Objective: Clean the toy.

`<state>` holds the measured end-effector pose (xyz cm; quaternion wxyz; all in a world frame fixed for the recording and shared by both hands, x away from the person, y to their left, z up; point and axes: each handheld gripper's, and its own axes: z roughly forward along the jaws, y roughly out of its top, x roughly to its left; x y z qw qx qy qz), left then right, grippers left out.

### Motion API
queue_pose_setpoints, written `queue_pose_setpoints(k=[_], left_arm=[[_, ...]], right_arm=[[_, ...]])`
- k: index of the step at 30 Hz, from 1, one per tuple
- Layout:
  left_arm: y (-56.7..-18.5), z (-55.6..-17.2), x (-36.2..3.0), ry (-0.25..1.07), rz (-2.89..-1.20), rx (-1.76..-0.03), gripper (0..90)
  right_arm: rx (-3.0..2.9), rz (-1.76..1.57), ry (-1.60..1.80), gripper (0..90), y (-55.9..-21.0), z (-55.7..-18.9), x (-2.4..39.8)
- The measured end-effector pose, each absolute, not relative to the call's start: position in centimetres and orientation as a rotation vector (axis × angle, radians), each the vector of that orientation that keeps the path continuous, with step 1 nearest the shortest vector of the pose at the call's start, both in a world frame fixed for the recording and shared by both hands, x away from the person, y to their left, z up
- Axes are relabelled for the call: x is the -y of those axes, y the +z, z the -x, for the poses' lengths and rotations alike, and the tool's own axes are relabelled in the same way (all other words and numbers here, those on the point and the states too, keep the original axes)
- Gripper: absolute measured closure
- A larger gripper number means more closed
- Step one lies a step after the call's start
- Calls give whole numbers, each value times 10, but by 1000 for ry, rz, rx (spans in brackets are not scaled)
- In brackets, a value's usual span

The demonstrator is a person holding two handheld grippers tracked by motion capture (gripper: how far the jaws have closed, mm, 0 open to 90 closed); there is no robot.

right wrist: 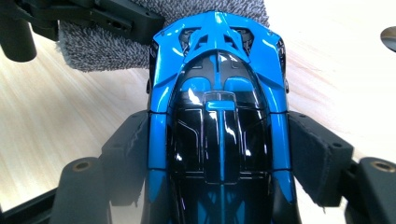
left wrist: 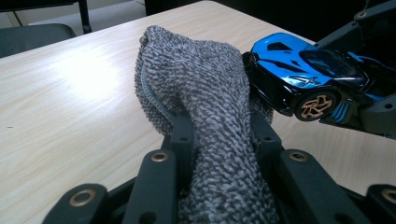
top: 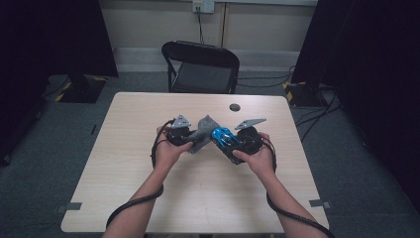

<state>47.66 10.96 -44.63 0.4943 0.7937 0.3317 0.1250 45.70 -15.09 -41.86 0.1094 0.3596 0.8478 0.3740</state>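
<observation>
A blue and black toy car (top: 222, 137) is held above the table's middle, with my right gripper (top: 231, 145) shut on its sides. In the right gripper view the car (right wrist: 219, 116) sits lengthwise between the padded jaws, nose away from the camera. My left gripper (top: 190, 140) is shut on a grey terry cloth (top: 202, 130). In the left gripper view the cloth (left wrist: 205, 98) bunches up between the jaws and its folded top touches the front of the car (left wrist: 299, 77). The same cloth (right wrist: 107, 46) lies just past the car's nose in the right gripper view.
A light wooden table (top: 148, 198) carries a small dark round disc (top: 235, 107) near its far edge. A black folding chair (top: 200, 67) stands behind the table. Dark curtains flank both sides. Cables trail from each gripper along the forearms.
</observation>
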Motion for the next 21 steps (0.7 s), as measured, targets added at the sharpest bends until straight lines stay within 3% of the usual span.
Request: queue_pose_setpoints(k=[21], left_arm=[[-450, -476, -98, 260, -1954, -792, 692]], right_arm=[[-2474, -1067, 1097, 283, -418, -460, 151]])
